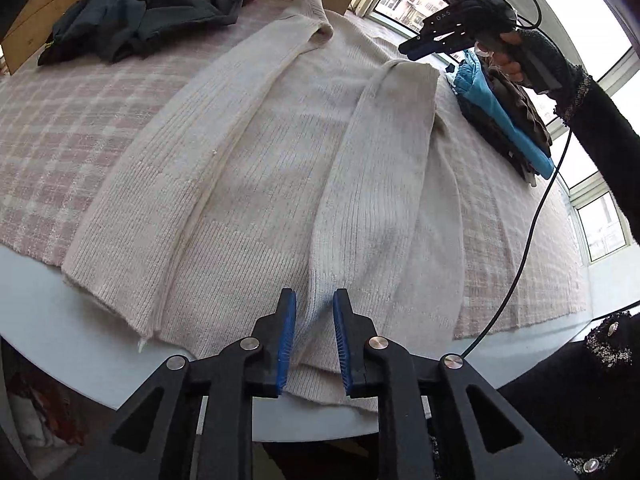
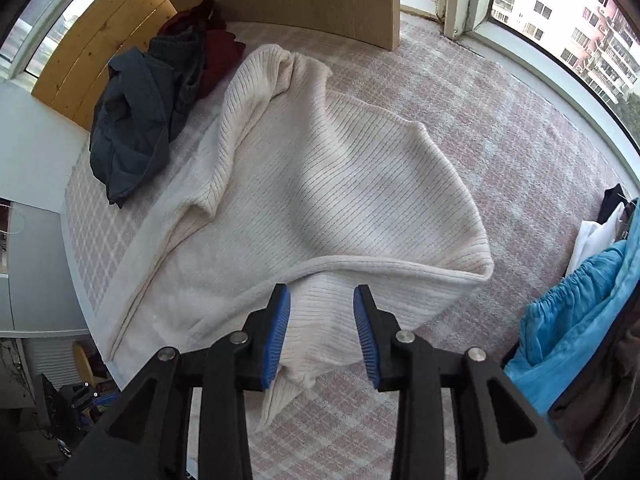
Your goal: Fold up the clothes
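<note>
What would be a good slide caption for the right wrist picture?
Open right gripper above a cream ribbed sweater spread on a pink plaid cloth.

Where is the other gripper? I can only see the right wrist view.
Observer: The left gripper hovers at the sweater's hem, the end opposite the collar.
Operator: Is it gripping the hem?
Observer: No. Its fingers stand apart, and the knit shows through the gap.
Operator: And who holds the gripper I'm looking along?
Observer: A hand in a dark sleeve holds the right gripper above the folded-in sleeve's cuff.
</note>
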### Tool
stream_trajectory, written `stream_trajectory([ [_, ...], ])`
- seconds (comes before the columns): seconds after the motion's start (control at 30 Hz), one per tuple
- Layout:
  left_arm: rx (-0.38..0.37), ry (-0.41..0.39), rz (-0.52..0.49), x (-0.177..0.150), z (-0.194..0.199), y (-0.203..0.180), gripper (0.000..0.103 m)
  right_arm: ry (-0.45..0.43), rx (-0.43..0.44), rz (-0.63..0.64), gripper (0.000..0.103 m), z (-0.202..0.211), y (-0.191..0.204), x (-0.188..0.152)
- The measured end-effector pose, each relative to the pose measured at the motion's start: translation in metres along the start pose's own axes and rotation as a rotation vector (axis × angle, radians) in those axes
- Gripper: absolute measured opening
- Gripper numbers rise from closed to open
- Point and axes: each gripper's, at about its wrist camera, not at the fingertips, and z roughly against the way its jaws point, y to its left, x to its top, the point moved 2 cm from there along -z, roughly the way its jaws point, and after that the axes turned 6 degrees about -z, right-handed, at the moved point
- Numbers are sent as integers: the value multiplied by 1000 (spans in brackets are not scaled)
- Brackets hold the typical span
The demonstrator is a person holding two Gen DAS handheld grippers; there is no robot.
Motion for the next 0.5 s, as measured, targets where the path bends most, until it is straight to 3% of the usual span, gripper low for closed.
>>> stream_trajectory([
  [0.03, 6, -14, -32, -1, 7, -10, 23, -15, -14, -33, 44, 6, -11, -8],
  [0.1, 6, -28, -111, -3, 14, -33, 40, -9, 7, -73, 44, 3, -21, -28],
  [0.13, 0, -29, -157, -4, 14, -45, 42, -8, 18, -52, 44, 0, -18, -39],
  [0.27, 15, 39, -279, 1, -14, -74, 43, 11, -12, 117, 44, -28, 25, -80],
  [0.43, 12, 76, -264, 2, -33, -65, 43, 4, -83, 155, 44, -63, 51, -77],
  [0.5, 13, 77, -265, 1, -33, -63, 43, 11, -160, 159, 44, -76, 49, -73],
])
